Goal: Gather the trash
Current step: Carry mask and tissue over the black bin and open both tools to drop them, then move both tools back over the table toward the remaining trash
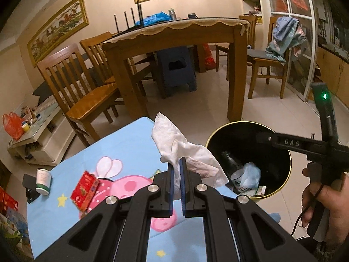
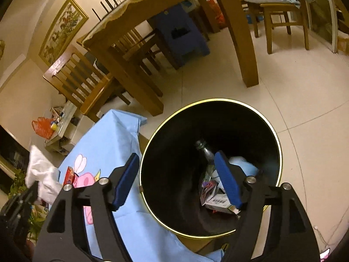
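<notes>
My left gripper [image 1: 177,163] is shut on a crumpled white tissue [image 1: 174,139] and holds it above the right edge of the blue cartoon tablecloth [image 1: 122,144], just left of the black bin [image 1: 281,152]. The tissue also shows at the left of the right wrist view [image 2: 41,172]. My right gripper [image 2: 177,157] is open and empty, held over the bin's gold rim [image 2: 218,100]. The bin holds a glass bottle [image 2: 206,152], a small carton [image 2: 218,202] and blue-white wrappers [image 1: 250,172]. A red box [image 1: 85,190] and a white-green cup [image 1: 43,181] lie on the tablecloth.
A wooden dining table [image 1: 174,37] with chairs [image 1: 82,91] stands beyond, a blue stool [image 1: 176,69] under it. A low white side table [image 1: 37,131] with clutter is at the left. Pale tiled floor [image 2: 294,87] surrounds the bin.
</notes>
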`<state>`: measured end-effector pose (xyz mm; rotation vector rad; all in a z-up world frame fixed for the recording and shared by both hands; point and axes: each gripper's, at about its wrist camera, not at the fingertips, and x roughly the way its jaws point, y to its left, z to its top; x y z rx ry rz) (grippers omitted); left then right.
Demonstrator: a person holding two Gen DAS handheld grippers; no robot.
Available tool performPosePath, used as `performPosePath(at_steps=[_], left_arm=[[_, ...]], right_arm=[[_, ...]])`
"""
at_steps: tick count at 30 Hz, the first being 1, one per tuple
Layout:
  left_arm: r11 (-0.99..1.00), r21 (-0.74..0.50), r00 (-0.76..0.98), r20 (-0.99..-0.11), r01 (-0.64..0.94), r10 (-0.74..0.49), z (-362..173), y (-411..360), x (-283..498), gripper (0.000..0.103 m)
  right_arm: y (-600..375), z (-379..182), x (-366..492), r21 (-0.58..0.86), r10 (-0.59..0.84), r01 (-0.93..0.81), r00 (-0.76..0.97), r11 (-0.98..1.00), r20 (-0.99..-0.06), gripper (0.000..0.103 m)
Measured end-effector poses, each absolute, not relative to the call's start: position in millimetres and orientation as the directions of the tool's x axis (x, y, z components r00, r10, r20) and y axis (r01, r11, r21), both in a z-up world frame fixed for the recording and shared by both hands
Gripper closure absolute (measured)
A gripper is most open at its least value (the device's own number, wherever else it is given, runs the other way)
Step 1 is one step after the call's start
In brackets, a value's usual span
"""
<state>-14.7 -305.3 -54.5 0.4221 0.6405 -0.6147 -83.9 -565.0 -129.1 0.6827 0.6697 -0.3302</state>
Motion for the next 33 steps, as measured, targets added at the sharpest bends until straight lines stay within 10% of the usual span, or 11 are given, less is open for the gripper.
performPosePath(at_steps=[16, 20, 27, 33], left_arm=[[0.646, 0.198, 0.580, -0.676, 0.737, -0.454, -78.8, -384.8, -22.2, 0.096], [0.635, 0.188, 0.560, -0.691, 0.749, -0.457, -86.1, -397.8, -18.6, 0.069], [0.632, 0.171, 0.544, -0.701, 0.756, -0.462, -88.0, -396.7, -18.9, 0.068], [0.658, 0.187, 0.585, -0.669, 0.729, -0.459, -75.9, -379.9, -23.4, 0.048]], right_arm=[[-595.5, -114.1, -131.4, 0.542, -0.182, 0.548, 0.790, 0.638, -0.585, 0.015], [-604.6, -113.3, -146.7, 0.564, -0.221, 0.567, 0.795, 0.601, -0.565, 0.013], [-606.6, -112.3, -152.0, 0.559, -0.235, 0.574, 0.793, 0.599, -0.563, 0.012], [-597.5, -109.2, -140.8, 0.518, -0.243, 0.588, 0.773, 0.621, -0.586, 0.011]])
